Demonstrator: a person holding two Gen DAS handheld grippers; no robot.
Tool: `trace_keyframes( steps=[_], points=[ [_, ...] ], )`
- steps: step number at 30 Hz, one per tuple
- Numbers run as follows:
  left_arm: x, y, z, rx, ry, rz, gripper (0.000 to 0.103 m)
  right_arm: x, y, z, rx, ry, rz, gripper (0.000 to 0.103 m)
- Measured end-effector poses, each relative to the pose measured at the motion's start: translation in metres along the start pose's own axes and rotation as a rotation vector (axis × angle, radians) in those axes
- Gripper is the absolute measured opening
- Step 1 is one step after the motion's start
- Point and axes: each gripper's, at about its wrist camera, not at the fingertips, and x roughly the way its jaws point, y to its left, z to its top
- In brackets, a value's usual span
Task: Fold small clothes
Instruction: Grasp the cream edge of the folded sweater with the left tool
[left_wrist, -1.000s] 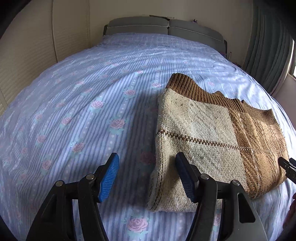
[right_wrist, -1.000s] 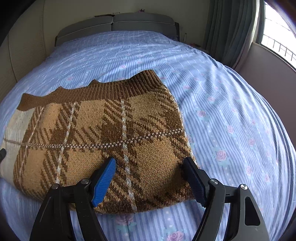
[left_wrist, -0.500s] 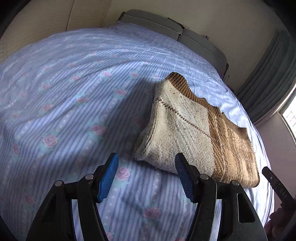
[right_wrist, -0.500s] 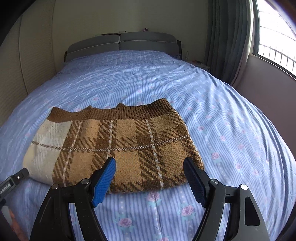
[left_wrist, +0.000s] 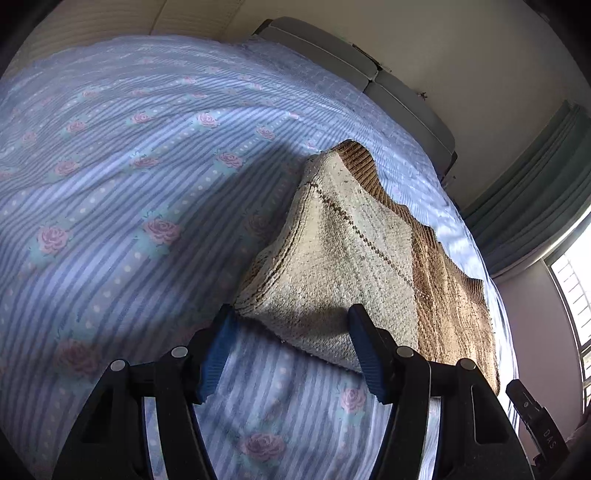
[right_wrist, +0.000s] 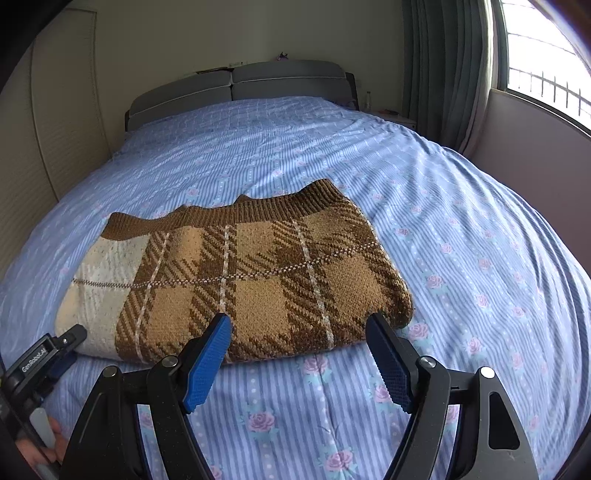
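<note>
Both grippers hang wide open with nothing held: the left gripper (left_wrist: 291, 350) near the sweater's cream corner, the right gripper (right_wrist: 299, 360) before its plaid front edge. Beneath lies the bed (right_wrist: 461, 192) in blue rose-print sheets, a grey headboard (right_wrist: 258, 83) behind. On it rests the folded brown plaid sweater (right_wrist: 258, 273).

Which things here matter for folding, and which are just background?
Job:
- folded plaid sweater, lying flat
- left gripper, open, at its cream corner
- right gripper, open, empty

Background:
- floral bedsheet
- grey headboard
- green curtain
- window
</note>
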Motion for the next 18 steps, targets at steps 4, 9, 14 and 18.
trace_keyframes(
  steps=[4,9,14,18],
  points=[
    [0.005,0.001,0.001,-0.026,-0.010,0.005,0.061,0.004,-0.006,0.000,0.022,0.006,0.004,0.075],
    [0.011,0.002,0.005,-0.069,-0.022,0.006,0.061,0.009,-0.008,0.000,0.024,0.010,0.001,0.075],
    [0.016,0.005,0.007,-0.143,-0.032,0.007,0.061,0.010,-0.013,0.002,0.036,0.006,-0.011,0.075],
    [0.017,0.004,0.006,-0.172,-0.043,0.021,0.061,0.011,-0.021,0.007,0.072,-0.002,-0.036,0.075]
  ],
)
